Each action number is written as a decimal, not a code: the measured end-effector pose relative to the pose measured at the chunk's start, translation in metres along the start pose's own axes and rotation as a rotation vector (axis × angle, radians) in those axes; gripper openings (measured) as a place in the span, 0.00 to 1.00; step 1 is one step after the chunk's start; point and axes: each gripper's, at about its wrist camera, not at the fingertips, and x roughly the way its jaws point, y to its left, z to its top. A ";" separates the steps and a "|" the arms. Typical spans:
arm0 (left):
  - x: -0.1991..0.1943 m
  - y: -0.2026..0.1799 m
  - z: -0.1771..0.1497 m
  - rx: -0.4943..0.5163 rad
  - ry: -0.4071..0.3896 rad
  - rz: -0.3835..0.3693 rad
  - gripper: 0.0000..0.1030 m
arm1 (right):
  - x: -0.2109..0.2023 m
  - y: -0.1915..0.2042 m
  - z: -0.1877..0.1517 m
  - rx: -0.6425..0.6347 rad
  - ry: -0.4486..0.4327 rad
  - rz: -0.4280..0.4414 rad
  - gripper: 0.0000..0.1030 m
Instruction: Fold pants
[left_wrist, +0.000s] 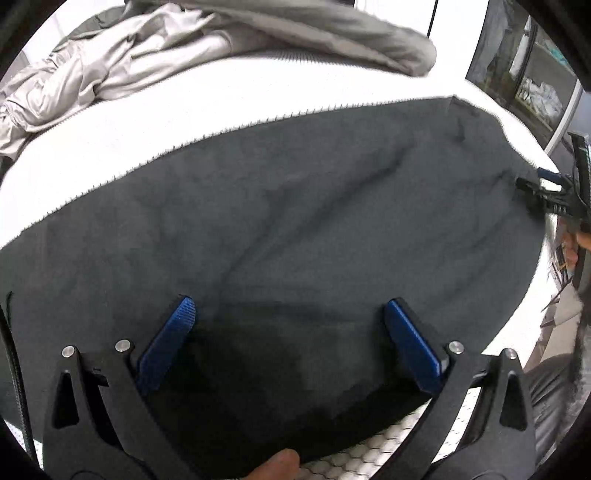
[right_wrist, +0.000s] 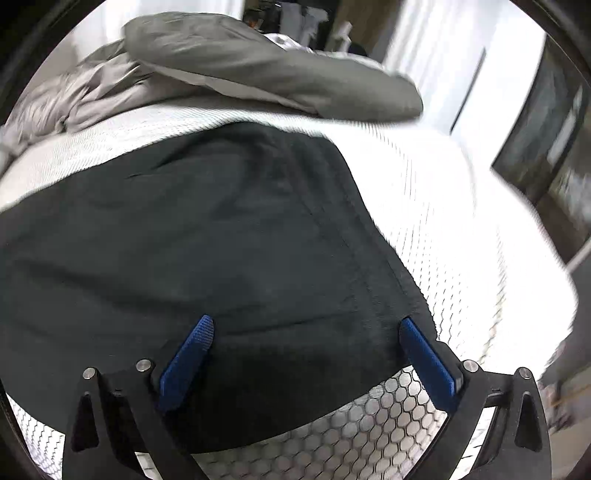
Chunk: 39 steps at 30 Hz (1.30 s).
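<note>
Dark grey pants (left_wrist: 295, 206) lie spread flat across a white mattress (left_wrist: 147, 122). My left gripper (left_wrist: 290, 310) is open, its blue pads wide apart just above the pants' near edge. In the right wrist view the pants (right_wrist: 221, 240) fill the left and middle, with a stitched seam running down toward the right finger. My right gripper (right_wrist: 306, 325) is open over the near right corner of the pants, holding nothing. The right gripper also shows in the left wrist view (left_wrist: 543, 192) at the pants' far right edge.
A crumpled grey duvet (left_wrist: 110, 70) and a grey pillow (right_wrist: 258, 66) lie at the back of the mattress (right_wrist: 443, 221). A honeycomb-patterned mattress side (right_wrist: 369, 424) shows at the near edge. A dark cabinet (right_wrist: 546, 147) stands to the right.
</note>
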 end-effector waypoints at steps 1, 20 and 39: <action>-0.004 -0.002 0.006 0.005 -0.019 -0.006 0.99 | -0.008 0.010 0.004 -0.008 -0.024 0.034 1.00; 0.047 0.030 0.050 -0.031 0.071 -0.014 0.99 | 0.060 -0.004 0.034 0.027 0.085 -0.056 0.99; 0.058 0.036 0.078 -0.048 0.081 0.028 0.99 | 0.051 0.129 0.050 -0.226 0.090 0.296 0.99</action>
